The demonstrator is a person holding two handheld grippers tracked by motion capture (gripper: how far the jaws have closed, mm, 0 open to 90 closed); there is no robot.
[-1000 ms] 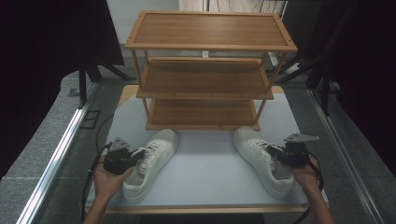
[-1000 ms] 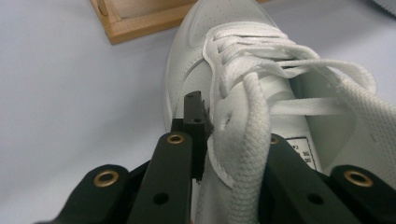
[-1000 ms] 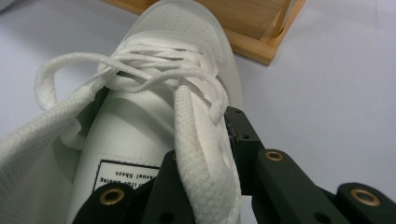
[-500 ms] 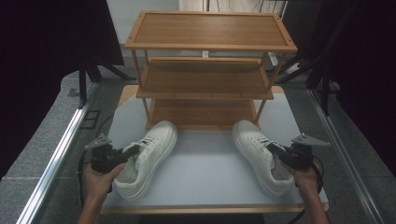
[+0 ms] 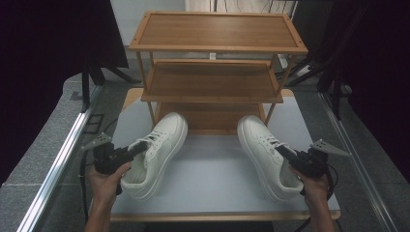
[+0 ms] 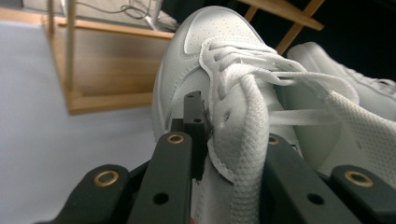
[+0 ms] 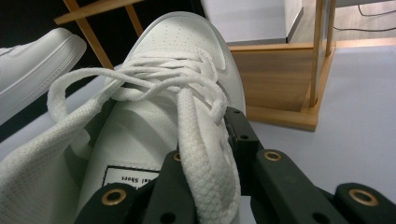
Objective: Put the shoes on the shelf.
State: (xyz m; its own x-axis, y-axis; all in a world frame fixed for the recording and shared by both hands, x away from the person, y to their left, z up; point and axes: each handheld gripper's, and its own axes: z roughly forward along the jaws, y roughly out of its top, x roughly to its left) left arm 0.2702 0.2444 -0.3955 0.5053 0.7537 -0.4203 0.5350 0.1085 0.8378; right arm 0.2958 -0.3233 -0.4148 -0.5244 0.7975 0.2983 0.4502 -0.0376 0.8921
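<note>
Two white lace-up sneakers are held in front of a three-shelf wooden rack (image 5: 212, 82). The left sneaker (image 5: 162, 137) (image 6: 210, 42) has its toe near the rack's bottom shelf, and my left gripper (image 5: 139, 148) (image 6: 229, 135) is shut on its side wall beside the laces. The right sneaker (image 5: 261, 145) (image 7: 182, 37) points at the bottom shelf too. My right gripper (image 5: 284, 151) (image 7: 205, 140) is shut on that sneaker's side wall by the laces and tongue. Both heels hang back toward the table's near edge.
The white tabletop (image 5: 212, 179) spreads between the two sneakers. The rack's shelves are bare, and its wooden posts (image 5: 268, 113) stand just beyond the toes. A metal rail (image 5: 58, 164) runs along the left, and dark stands flank the rack.
Both hands have risen a little and carried the sneakers forward. The toes now lie close to the rack's bottom shelf, and the sneakers sit less splayed than before.
</note>
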